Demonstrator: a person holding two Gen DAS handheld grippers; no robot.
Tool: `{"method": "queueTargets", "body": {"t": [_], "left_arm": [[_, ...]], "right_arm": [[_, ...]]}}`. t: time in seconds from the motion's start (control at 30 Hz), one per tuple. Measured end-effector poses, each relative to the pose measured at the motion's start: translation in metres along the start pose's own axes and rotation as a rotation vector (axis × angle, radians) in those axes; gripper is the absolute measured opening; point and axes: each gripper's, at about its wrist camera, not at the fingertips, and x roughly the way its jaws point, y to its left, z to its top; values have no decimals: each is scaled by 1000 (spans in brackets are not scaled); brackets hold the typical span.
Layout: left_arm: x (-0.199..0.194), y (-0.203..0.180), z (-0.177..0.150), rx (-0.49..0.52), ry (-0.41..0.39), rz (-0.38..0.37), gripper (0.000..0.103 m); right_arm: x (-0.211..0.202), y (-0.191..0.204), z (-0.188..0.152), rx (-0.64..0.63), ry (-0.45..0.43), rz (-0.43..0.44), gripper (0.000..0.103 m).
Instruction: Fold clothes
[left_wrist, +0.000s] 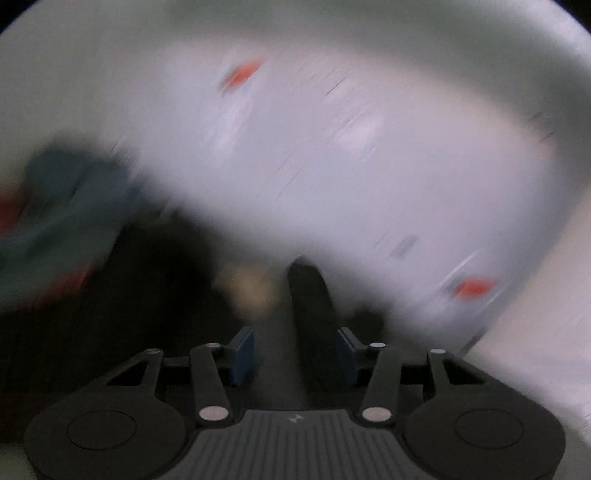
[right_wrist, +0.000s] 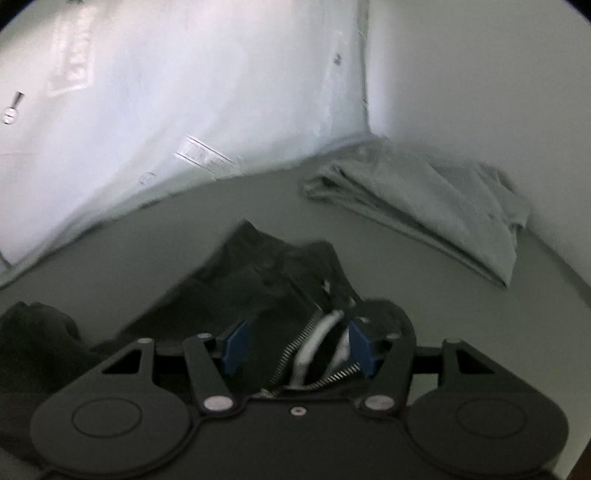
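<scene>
The left wrist view is heavily smeared by motion. At its far left sits a blurred teal-and-red shape (left_wrist: 55, 221) that cannot be identified. The left claw (left_wrist: 295, 354) shows its blue pads (left_wrist: 242, 354) standing well apart, so it is spread wide, and nothing sits firmly between them; a dark strip (left_wrist: 310, 295) rises in the gap nearer the right pad, too blurred to name. Beyond it stretches a pale surface with two orange marks (left_wrist: 472, 286), also smeared.

In the right wrist view a white sheet (right_wrist: 166, 110) hangs along the back edge of the grey bench (right_wrist: 388, 266), with a metal fitting (right_wrist: 11, 109) at its far left. A dark heap of cloth (right_wrist: 33, 339) lies at the bench's near left edge. Next to it, in the middle of the bench, the black garment (right_wrist: 258, 273) spreads away from the camera, its open zipper (right_wrist: 291, 354) and a white lining running between the pads. The right claw (right_wrist: 295, 349) is spread fairly wide around this zippered part; the cloth fills the gap, but whether the pads actually press it I cannot tell. At the far right corner of the bench, against the wall (right_wrist: 480, 92), lies a folded grey garment (right_wrist: 424, 206), well apart from the black one.
</scene>
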Motion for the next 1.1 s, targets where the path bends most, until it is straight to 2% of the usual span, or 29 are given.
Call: {"method": "queueTargets", "body": {"t": [0.1,0.23,0.3,0.4,0.57,0.6,0.63,0.67,0.73,0.77,0.8,0.83,0.9,1.03,1.1], "left_arm": [[12,43,-48,-78,132,91,54],[30,70,-97,-125,285,106,58],[36,77,-115,-146,325,94,61],[41,80,-126,-209,321,38,65],[55,78,-128,-294,309,-11,63],[57,78,-128,-305,302,-13,56],[58,75,-129,-316,295,-16,44],[58,72,-130,-326,289,-18,39],[59,69,-130,-322,285,4,15],[60,66,-129,-311,281,9,14],[57,64,-129,-304,268,16,9],[55,63,-128,-299,254,20,3],[39,61,-122,-283,214,29,3],[-7,60,-105,-198,121,59,2],[-38,65,-93,-170,56,84,2]], "right_arm": [[10,-10,-4,49,34,-18,62],[18,-22,-11,122,58,0,68],[22,-27,-14,158,70,9,69],[28,-36,-19,212,88,22,73],[37,-51,-28,303,118,45,78],[39,-54,-29,321,124,49,78],[41,-57,-31,341,130,54,78],[43,-61,-35,381,140,70,73],[47,-69,-41,441,143,128,53],[48,-71,-42,463,135,166,33],[47,-71,-42,472,122,192,20],[44,-69,-40,458,102,195,18],[35,-62,-35,404,55,201,11],[-11,-37,-15,185,-108,221,8],[-39,-31,-1,133,-192,259,8]]}}
